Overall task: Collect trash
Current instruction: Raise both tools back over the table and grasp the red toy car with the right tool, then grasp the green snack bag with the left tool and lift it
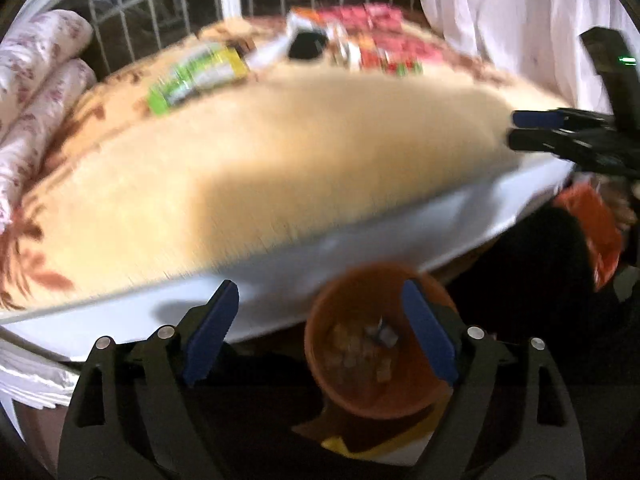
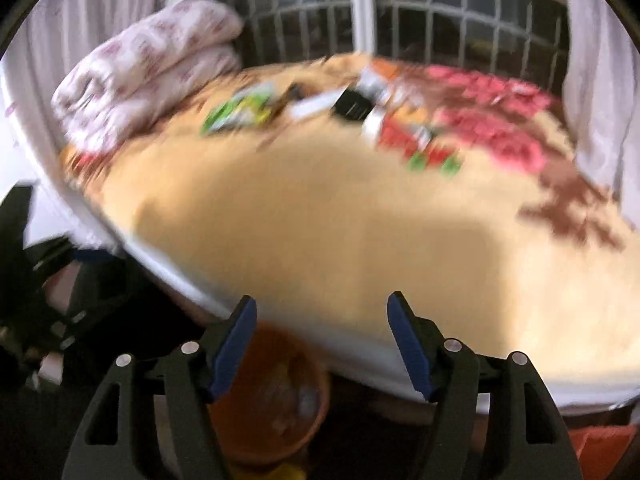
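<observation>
Both views are motion-blurred. Trash lies at the far end of the bed: a green-yellow wrapper (image 1: 196, 76) (image 2: 240, 110), a black packet (image 1: 306, 46) (image 2: 352, 106) and red-white wrappers (image 1: 380, 54) (image 2: 424, 144). An orange bin (image 1: 376, 344) (image 2: 276, 396) with scraps inside stands on the floor below the bed edge. My left gripper (image 1: 316, 332) is open and empty above the bin. My right gripper (image 2: 320, 344) is open and empty at the bed edge; it also shows in the left wrist view (image 1: 532, 130).
The bed has a tan blanket (image 1: 280, 168) (image 2: 360, 232) over a white mattress edge (image 1: 360, 248). A rolled floral quilt (image 1: 36, 96) (image 2: 152, 68) lies at the far left. A barred window (image 2: 400, 20) and white curtains (image 1: 520, 20) stand behind.
</observation>
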Available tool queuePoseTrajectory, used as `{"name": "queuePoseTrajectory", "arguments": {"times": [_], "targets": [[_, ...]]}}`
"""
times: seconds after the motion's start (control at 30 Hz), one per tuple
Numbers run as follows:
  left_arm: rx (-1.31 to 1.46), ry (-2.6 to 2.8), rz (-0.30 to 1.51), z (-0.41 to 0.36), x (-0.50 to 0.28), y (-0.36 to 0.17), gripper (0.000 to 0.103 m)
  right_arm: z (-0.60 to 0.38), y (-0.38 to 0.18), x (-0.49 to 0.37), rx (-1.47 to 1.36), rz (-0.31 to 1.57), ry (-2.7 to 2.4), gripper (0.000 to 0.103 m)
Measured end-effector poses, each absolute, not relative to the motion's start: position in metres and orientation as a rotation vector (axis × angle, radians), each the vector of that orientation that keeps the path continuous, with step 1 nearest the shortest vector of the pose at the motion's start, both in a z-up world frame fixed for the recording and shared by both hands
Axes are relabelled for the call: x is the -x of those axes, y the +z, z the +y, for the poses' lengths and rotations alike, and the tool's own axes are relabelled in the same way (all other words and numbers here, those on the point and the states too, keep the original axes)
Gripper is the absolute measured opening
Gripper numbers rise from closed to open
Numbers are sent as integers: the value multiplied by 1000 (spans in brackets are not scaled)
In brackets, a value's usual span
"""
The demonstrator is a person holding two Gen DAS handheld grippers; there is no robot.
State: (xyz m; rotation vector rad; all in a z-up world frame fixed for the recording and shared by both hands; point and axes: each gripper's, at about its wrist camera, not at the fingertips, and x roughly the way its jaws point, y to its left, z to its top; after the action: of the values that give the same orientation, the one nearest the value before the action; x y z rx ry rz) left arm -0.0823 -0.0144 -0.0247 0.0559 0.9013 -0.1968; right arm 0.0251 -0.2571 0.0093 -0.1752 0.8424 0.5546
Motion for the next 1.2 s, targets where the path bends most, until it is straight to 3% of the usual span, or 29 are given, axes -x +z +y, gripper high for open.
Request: {"name": "queuePoseTrajectory", "arguments": {"times": [0.17,0.53,0.73,0.77,1.2], "targets": [[33,-164,838,-7,63,-11,88,-256,22,-108,91,770,419,86],[63,-191,861,-6,35,-15,88,-229,-25,-238,208,930,298,86],[96,-189,863,2,24,-13,88,-219,-51,-255,240,1011,292,85],[103,-189,862,3,22,-12,88,-221,-50,-255,223,1010,304,74],[178,-56,831,59,-63,5,88,-235,-46,-245,121,966,331,74]]}}
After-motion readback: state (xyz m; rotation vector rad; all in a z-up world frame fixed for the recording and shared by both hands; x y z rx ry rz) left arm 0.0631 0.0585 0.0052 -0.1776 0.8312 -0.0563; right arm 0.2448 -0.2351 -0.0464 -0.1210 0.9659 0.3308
